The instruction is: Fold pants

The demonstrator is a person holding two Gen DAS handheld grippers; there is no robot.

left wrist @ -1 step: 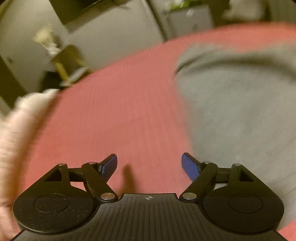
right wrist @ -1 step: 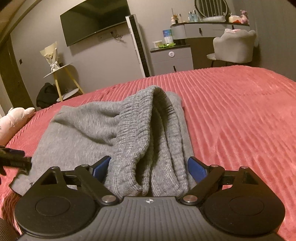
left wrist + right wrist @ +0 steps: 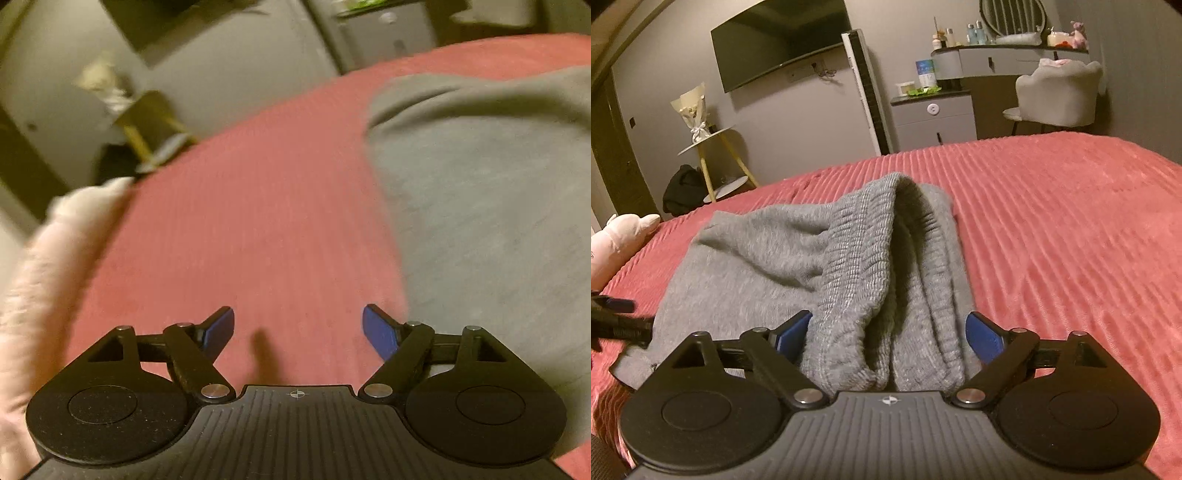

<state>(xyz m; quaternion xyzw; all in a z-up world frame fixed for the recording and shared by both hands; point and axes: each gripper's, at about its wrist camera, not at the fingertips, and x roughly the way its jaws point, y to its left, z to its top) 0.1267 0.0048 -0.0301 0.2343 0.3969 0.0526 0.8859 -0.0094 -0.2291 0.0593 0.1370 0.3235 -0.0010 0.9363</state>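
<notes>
Grey knit pants [image 3: 798, 258] lie on a red ribbed bedspread [image 3: 1052, 229]. Their ribbed waistband [image 3: 864, 266] stands up in a fold and runs toward my right gripper [image 3: 888, 330]. That gripper is open, with the waistband end between its blue pads, which do not squeeze it. My left gripper [image 3: 298, 328] is open and empty over bare bedspread [image 3: 251, 221]. The pants [image 3: 491, 206] lie just to its right in the blurred left wrist view. The left gripper's tip [image 3: 617, 314] shows at the left edge of the right wrist view, by the pants' left edge.
A pink plush toy [image 3: 617, 240] lies at the bed's left edge; it also shows in the left wrist view [image 3: 48, 266]. Beyond the bed are a side table with a bouquet [image 3: 698, 118], a wall TV [image 3: 783, 44], a dresser [image 3: 934, 122] and a chair [image 3: 1056, 92].
</notes>
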